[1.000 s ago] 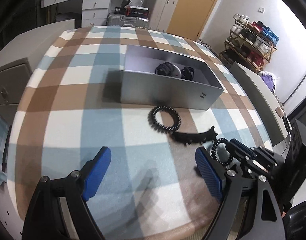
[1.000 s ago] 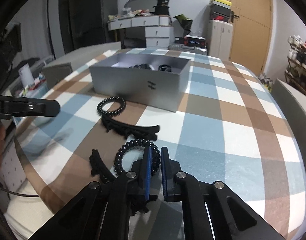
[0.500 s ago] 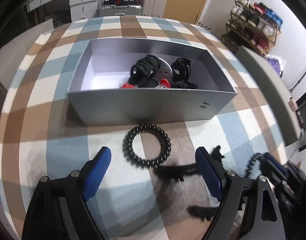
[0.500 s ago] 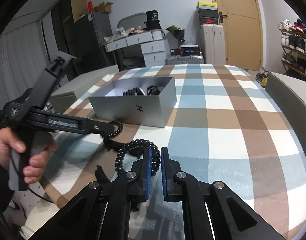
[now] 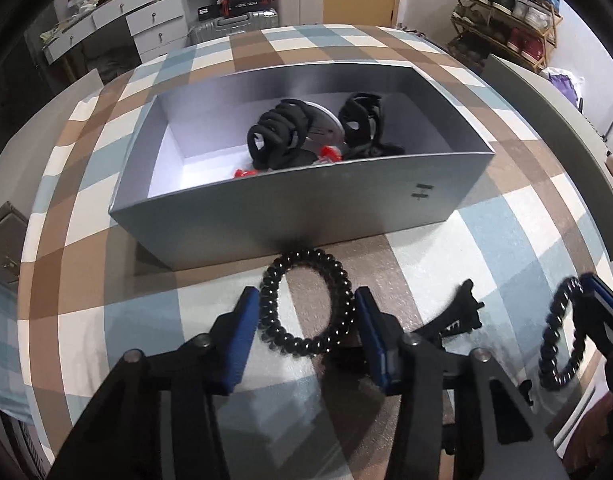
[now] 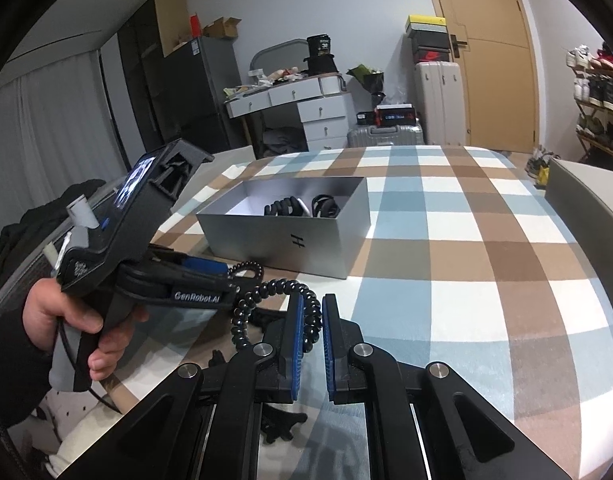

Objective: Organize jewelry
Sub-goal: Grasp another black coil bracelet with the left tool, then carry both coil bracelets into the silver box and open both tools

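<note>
A black spiral hair tie (image 5: 306,304) lies on the checked cloth just in front of the grey box (image 5: 306,208). My left gripper (image 5: 306,320) is open, its blue pads on either side of the tie. My right gripper (image 6: 313,320) is shut on a second black spiral hair tie (image 6: 266,300) and holds it above the cloth; it also shows in the left wrist view (image 5: 562,336). The grey box (image 6: 290,240) holds black claw clips (image 5: 278,132) and small red pieces. A black hair clip (image 5: 454,320) lies between the two grippers.
The table has a blue, brown and white checked cloth (image 6: 466,280). Another black clip (image 6: 282,424) lies under my right gripper. A grey sofa edge (image 6: 586,200) borders the table on the right. Drawers, suitcases and a shoe rack stand behind.
My left gripper has moved forward to the box, narrowed and come down around the loose hair tie. My right gripper has lifted its hair tie higher.
</note>
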### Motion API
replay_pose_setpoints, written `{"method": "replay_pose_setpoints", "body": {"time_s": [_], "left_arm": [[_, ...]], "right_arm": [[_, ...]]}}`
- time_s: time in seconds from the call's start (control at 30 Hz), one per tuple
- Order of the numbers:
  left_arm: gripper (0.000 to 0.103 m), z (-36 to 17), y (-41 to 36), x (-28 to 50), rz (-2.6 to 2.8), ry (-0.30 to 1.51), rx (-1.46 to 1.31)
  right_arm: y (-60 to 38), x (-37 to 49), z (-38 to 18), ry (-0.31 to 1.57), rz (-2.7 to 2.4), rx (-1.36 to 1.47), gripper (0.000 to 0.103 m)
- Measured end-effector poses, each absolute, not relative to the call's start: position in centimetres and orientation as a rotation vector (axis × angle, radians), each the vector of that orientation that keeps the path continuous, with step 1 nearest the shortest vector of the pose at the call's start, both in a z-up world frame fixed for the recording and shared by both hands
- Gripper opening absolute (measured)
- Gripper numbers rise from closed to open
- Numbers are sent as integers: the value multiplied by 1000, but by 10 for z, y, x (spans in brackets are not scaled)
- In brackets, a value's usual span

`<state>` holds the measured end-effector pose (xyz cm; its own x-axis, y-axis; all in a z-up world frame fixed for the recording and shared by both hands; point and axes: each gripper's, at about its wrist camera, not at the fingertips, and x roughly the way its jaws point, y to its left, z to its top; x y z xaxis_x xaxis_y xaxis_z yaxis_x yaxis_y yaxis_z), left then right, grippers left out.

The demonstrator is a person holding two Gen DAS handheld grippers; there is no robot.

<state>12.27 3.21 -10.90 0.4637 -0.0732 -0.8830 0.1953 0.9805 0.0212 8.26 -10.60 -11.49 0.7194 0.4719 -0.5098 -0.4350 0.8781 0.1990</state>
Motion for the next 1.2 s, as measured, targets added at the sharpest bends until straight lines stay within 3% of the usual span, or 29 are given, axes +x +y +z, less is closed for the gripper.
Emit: {"method": "replay_pose_setpoints", "body": {"time_s": [0.47,0.87,1.2], "left_arm": [[40,-88,42,110,-147,1012,126],[40,-31,68,97,-192,767,16],[40,-20,74,124,-253,713,-16]], "right_arm": [[-117,93,-96,560,508,147,9],[-96,110,-64,508,586,181,9],[-76,148,-42,466,618,191,9]]}}
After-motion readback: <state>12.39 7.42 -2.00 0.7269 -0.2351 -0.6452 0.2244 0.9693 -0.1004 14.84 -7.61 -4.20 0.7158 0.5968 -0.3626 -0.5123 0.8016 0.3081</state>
